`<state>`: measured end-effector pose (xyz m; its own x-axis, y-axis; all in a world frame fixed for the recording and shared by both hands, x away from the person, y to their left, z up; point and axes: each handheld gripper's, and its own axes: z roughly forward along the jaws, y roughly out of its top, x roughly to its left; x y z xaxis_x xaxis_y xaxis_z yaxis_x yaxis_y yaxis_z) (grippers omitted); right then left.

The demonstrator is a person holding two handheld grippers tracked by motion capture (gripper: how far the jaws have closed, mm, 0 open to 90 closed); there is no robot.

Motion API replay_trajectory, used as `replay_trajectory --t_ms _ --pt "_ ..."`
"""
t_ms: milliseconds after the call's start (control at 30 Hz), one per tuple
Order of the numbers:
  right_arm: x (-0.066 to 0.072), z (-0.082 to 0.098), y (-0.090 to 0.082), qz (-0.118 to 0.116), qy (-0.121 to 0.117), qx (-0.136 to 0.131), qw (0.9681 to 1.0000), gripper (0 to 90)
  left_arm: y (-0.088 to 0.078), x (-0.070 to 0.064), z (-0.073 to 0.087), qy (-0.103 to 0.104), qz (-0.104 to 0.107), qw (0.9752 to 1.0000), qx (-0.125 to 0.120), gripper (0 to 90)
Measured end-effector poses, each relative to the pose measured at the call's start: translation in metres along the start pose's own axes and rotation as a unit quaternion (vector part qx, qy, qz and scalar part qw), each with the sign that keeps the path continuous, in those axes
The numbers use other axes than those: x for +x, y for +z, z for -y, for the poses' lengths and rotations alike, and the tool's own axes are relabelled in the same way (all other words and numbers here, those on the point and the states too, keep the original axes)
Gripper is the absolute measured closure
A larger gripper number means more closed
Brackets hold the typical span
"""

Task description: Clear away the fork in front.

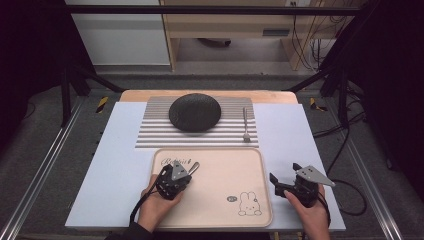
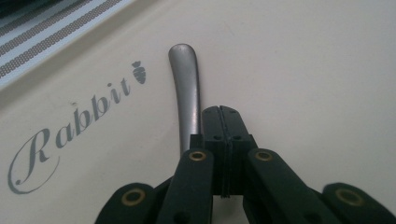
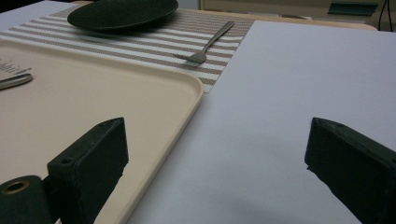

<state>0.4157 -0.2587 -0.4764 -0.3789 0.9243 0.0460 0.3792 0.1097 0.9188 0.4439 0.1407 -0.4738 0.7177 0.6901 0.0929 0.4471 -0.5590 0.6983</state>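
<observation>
**Left tool shut beside cutlery handle on tray – grip unconfirmed**

My left tool [image 2: 223, 112] was over the beige tray [image 1: 220, 172], near its upper-left corner by the "Rabbit" print. Its jaws were fully narrow, pads pressed together. The metal cutlery handle [image 2: 186, 88] lay on the tray, touching or just beside the left jaw and running back under the tool. I could not tell what kind of piece it was, since its working end was hidden. From the left gripper view the handle looked to sit outside the pads, not between them, so I could not say it was pinched.

My right tool [image 1: 284, 172] sat over the tabletop [image 1: 115, 175] just right of the tray, jaws wide, holding nothing.

The black plate [image 1: 195, 112] was on the striped placemat [image 1: 155, 135], with the fork [image 1: 246, 125] lying to its right, well apart from both tools.

Step, as I judged it: picking the cutlery off the tray, probably to lay it on the placemat by the plate.

Next move called for checking the grip. If the handle was not caught, I needed to open the left tool, shift it over the handle so the handle sat between the pads, and close again. A flat handle on a smooth tray could slip or skid away, so a low, square approach mattered before lifting.
</observation>
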Motion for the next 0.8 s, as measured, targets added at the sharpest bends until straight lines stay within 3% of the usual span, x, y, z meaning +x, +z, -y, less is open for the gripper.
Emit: replay_trajectory --t_ms 500,667,800 --pt "0.003 -0.001 0.004 0.001 -0.005 0.007 1.0 6.3 -0.012 0.037 0.014 -0.026 -0.03 0.9991 0.012 90.0" --pt "-0.001 0.001 0.004 0.001 0.0 0.007 1.0 6.3 -0.016 0.044 0.019 -0.04 -0.032 0.9986 0.012 90.0" --pt "0.0 0.0 0.004 -0.001 0.001 0.006 1.0 6.3 -0.02 0.046 0.023 -0.039 -0.038 0.9984 0.012 90.0"
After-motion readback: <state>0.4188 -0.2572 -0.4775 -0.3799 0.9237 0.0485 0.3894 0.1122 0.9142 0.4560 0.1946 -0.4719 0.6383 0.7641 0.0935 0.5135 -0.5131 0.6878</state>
